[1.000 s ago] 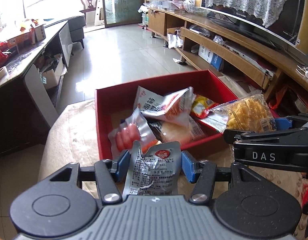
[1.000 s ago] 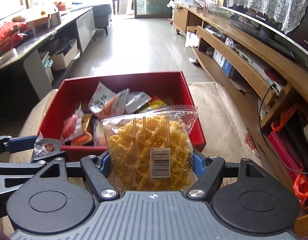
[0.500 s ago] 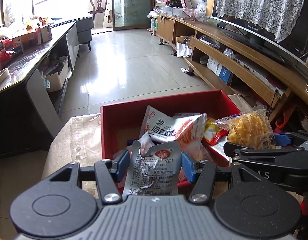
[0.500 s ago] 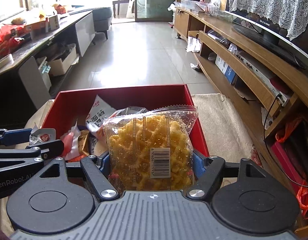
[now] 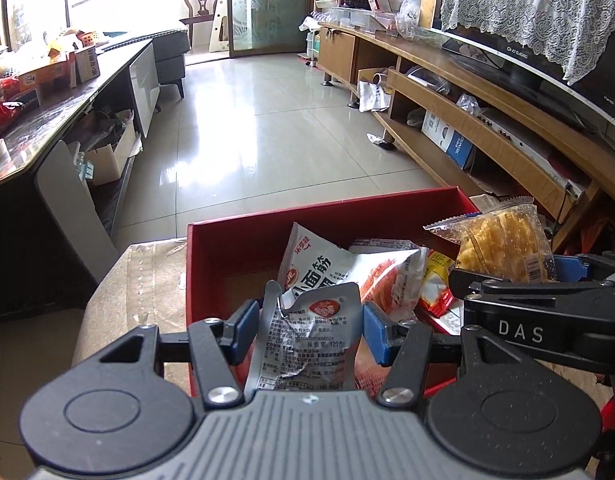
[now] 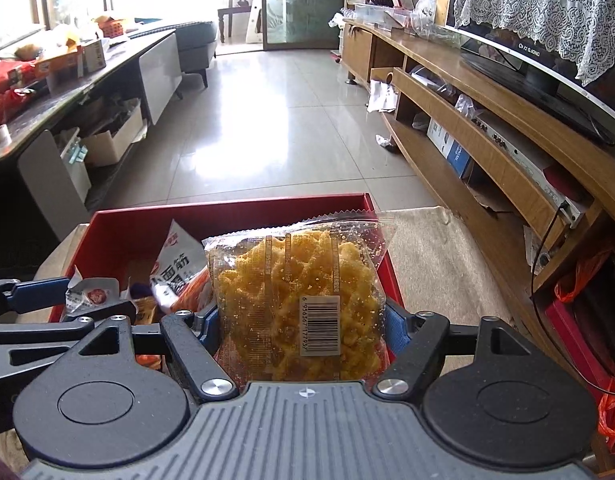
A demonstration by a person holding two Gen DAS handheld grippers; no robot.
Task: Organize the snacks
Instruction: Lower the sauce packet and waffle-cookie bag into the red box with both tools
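Note:
My left gripper [image 5: 307, 330] is shut on a crumpled silver snack packet [image 5: 309, 340] with a red round logo, held over the near part of the red box [image 5: 235, 240]. To its right, my right gripper [image 6: 303, 320] is shut on a clear bag of yellow crisps [image 6: 295, 292] bearing a barcode, also above the red box [image 6: 119, 224]. The same crisp bag [image 5: 503, 246] shows at the right of the left wrist view. Inside the box lie a white and orange packet [image 5: 347, 268], a yellow packet [image 5: 437, 276] and other snacks, partly hidden by the grippers.
The box sits on a beige cloth-covered surface [image 5: 139, 280]. A dark cluttered table [image 5: 47, 100] runs along the left, a wooden TV cabinet [image 5: 487, 120] along the right. Shiny tiled floor [image 5: 267, 128] stretches ahead to a chair and glass door.
Both grippers have moved forward over the red box, still holding their packets. The box now sits lower and closer in both views, with more of the floor visible beyond it.

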